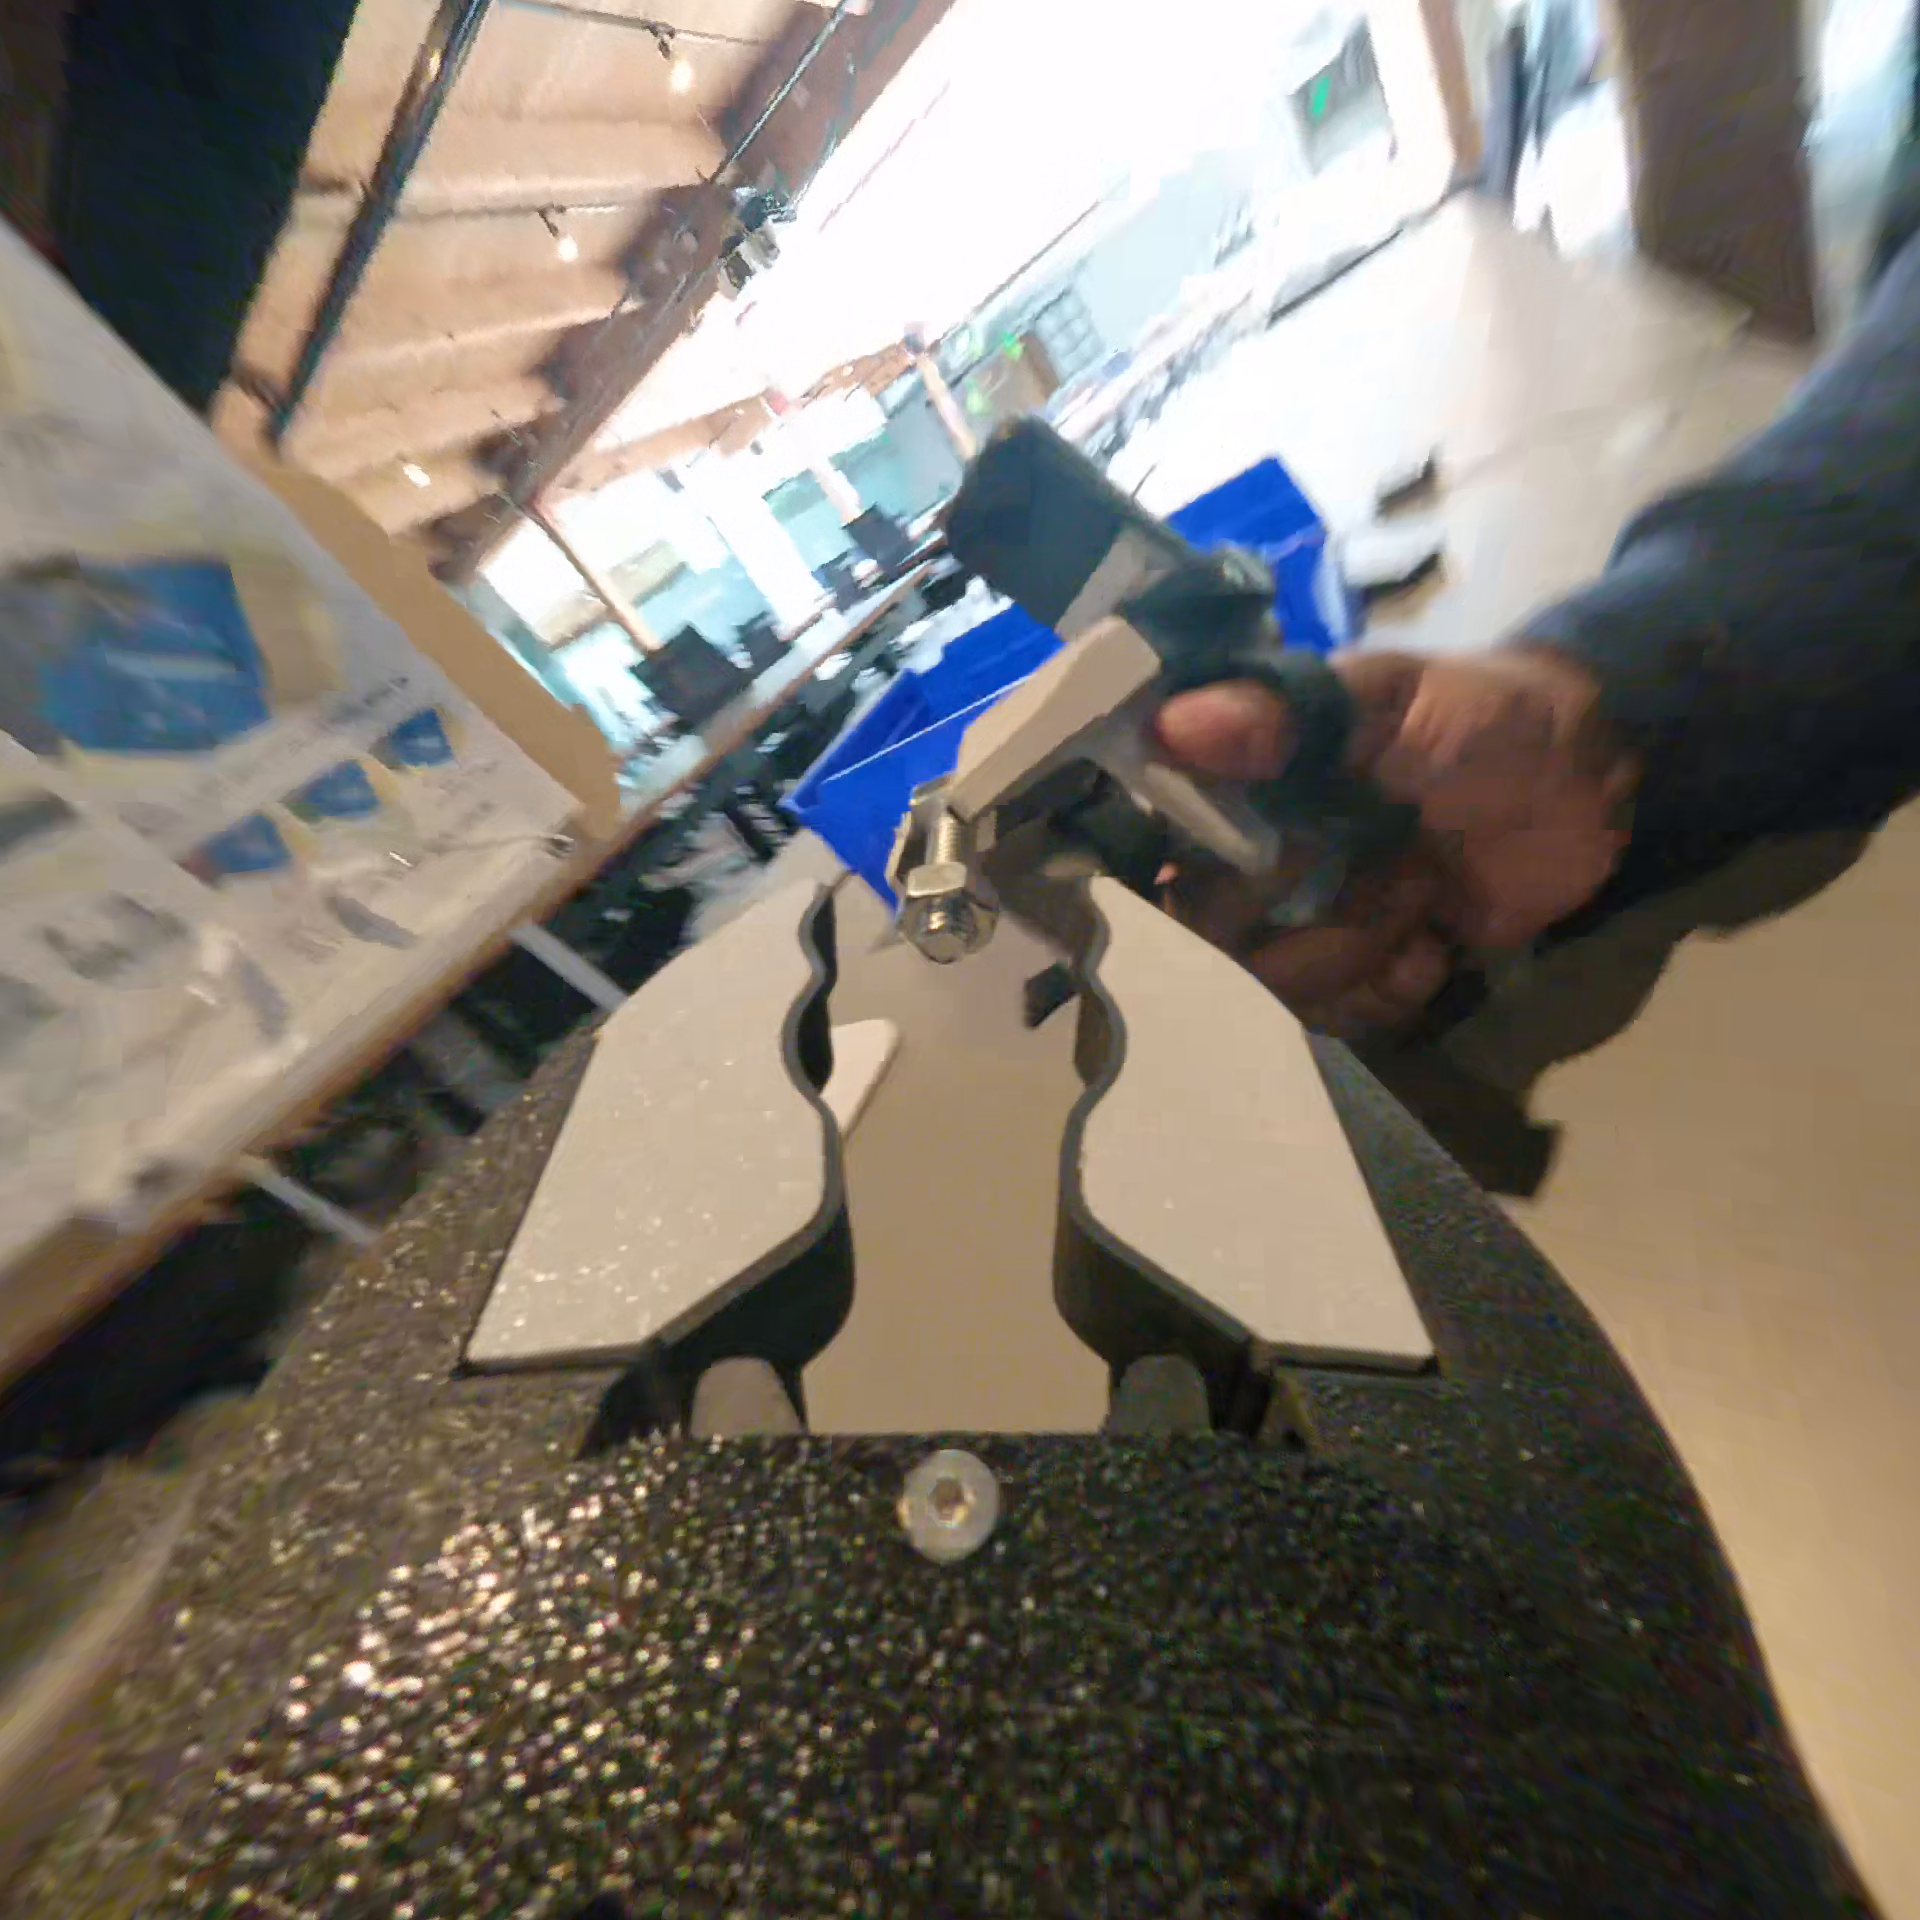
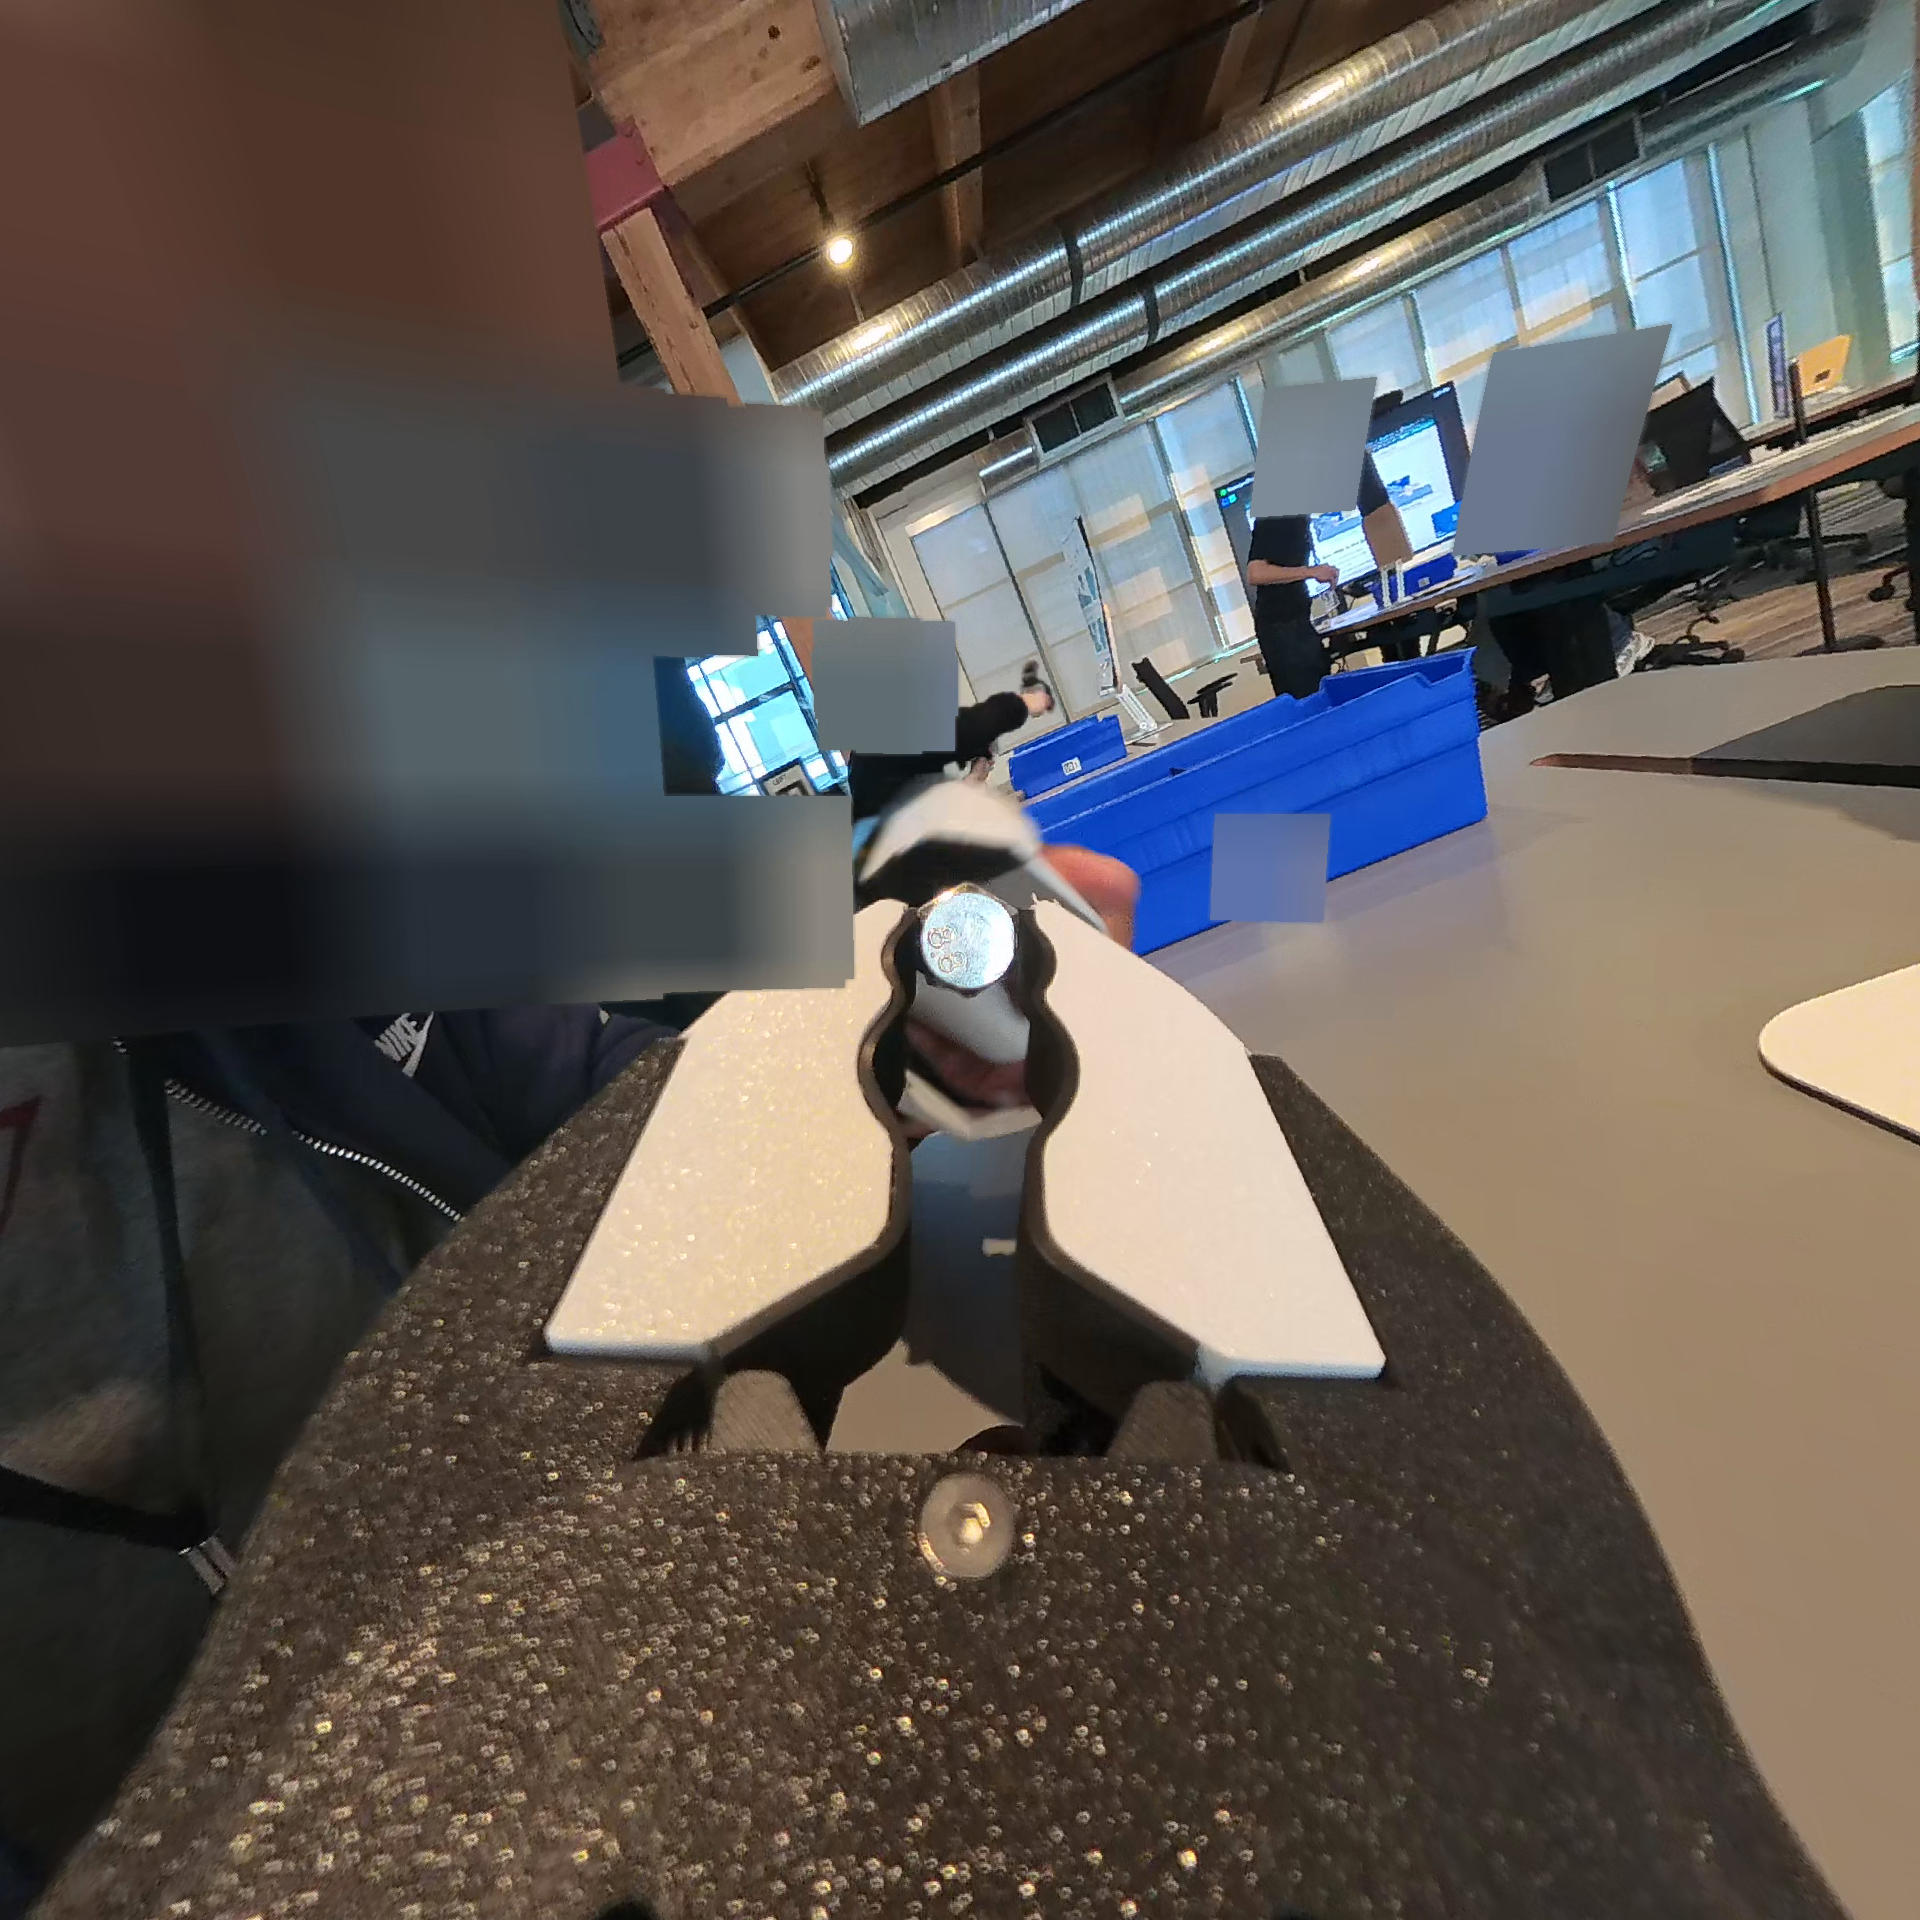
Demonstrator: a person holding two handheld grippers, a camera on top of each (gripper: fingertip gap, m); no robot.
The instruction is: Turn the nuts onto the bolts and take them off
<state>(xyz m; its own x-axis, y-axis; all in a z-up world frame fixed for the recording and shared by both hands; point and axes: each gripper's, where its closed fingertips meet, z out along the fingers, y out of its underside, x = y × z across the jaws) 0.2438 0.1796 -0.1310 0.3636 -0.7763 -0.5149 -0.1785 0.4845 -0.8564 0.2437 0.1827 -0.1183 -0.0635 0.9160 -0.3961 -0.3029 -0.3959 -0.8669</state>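
the grey table (image 2: 1558, 1039) carries the large things: a blue bin (image 2: 1299, 769) toward its far edge, and a pale mat (image 2: 1860, 1049) at its right edge in the right wrist view. a second blue bin (image 2: 1060, 753) sits behind the first.

the right gripper (image 2: 966, 956) is held in the air above the table and its fingers are clamped on the hex head of the bolt (image 2: 968, 941), which sits in the notch near the fingertips. from the left wrist view the same bolt (image 1: 940, 883) shows its threaded shank pointing out of the right gripper's tips, with a nut (image 1: 935, 891) on the threads close to the free end. the person's hand (image 1: 1455, 790) wraps the right gripper's handle.

the left gripper (image 1: 956, 925) has its fingers spread with nothing between them, and the bolt's end sits just ahead of the gap, not inside it.

by my reading this is the turning step, with the bolt steadied by the right and the left between grabs. whether the nut is going on or coming off cannot be told here. the next move calls for bringing the left fingers around the nut's flats, closing squarely, and rotating about the bolt's axis while the right holds firm. the left view is blurred, so fine alignment is uncertain.
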